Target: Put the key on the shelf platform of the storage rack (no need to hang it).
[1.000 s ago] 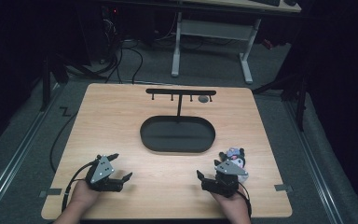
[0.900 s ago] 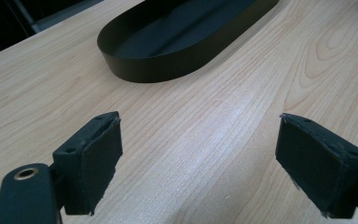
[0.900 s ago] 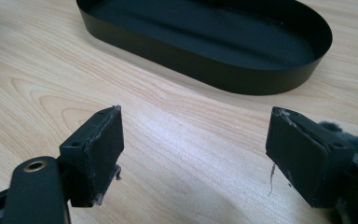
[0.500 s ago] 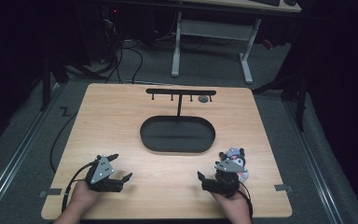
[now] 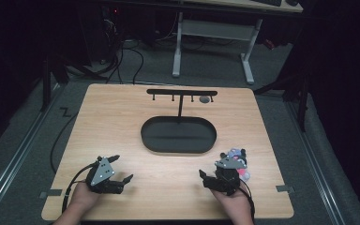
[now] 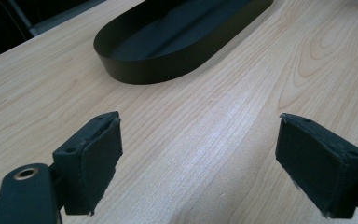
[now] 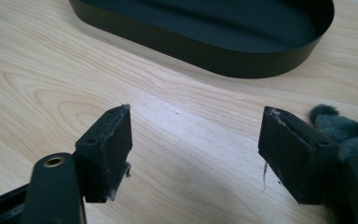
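in the high view one black oval tray [image 5: 178,135] sat mid-table [image 5: 122,112] and one plush toy [image 5: 238,157] touched the right gripper [image 5: 209,178]; the left gripper [image 6: 196,163] view showed jaws spread over bare wood; the right gripper view showed jaws just narrowed, empty, beside the toy.

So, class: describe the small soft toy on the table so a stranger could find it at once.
Start at the wooden table, with the black oval tray at its centre. Go to the near right, beside the right tool. The soft toy lies there: grey and fuzzy with pale and pink bits, the only soft, coloured thing among black metal pieces.
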Available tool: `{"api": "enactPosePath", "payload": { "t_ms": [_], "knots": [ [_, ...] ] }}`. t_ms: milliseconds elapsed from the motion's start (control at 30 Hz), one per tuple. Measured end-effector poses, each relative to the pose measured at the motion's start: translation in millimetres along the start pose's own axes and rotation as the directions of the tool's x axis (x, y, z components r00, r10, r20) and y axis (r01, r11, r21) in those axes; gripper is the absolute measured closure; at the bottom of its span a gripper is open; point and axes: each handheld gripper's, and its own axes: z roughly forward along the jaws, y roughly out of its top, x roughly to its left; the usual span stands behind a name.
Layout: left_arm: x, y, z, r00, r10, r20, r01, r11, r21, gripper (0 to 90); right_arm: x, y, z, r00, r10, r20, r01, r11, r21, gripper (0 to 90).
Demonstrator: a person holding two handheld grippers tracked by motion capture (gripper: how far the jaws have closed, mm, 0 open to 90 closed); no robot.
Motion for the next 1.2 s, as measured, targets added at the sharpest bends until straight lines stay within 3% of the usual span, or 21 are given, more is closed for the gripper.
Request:
{"api": "enactPosePath", "payload": {
  "t_ms": [167,400,567,867,1200],
  "knots": [
    [0.9,-0.1,-0.2,1.0,-0.001,0.006,0.001,1.0,-0.005,15.5,7.1,0.3,1.6,0.9997,-0.022,-0.009,0.022,0.999,0.044,21.8],
    [-1.7,-0.7,-1.9,0.9998,-0.001,-0.019,0.001,1.0,-0.007,15.5,8.5,0.2,2.5,0.9996,-0.028,0.001,0.028,0.995,0.098,23.4],
    [-2.1,-0.7,-1.7,0.9997,-0.003,-0.023,0.003,1.0,-0.005,15.5,5.8,5.5,0.4,0.9987,-0.05,-0.004,0.05,0.989,0.136,23.7],
    [-2.5,-0.6,-1.8,0.9999,0.009,-0.014,-0.009,1.0,-0.001,15.4,-4.8,11.8,2.3,0.9994,-0.011,-0.034,0.018,0.981,0.195,23.4],
    [-2.3,-0.6,-2.0,0.9999,0.013,-0.01,-0.013,0.9999,-0.002,15.5,-8.2,14.0,5.4,0.9994,-0.027,-0.023,0.032,0.964,0.265,24.5]
  ]
}}
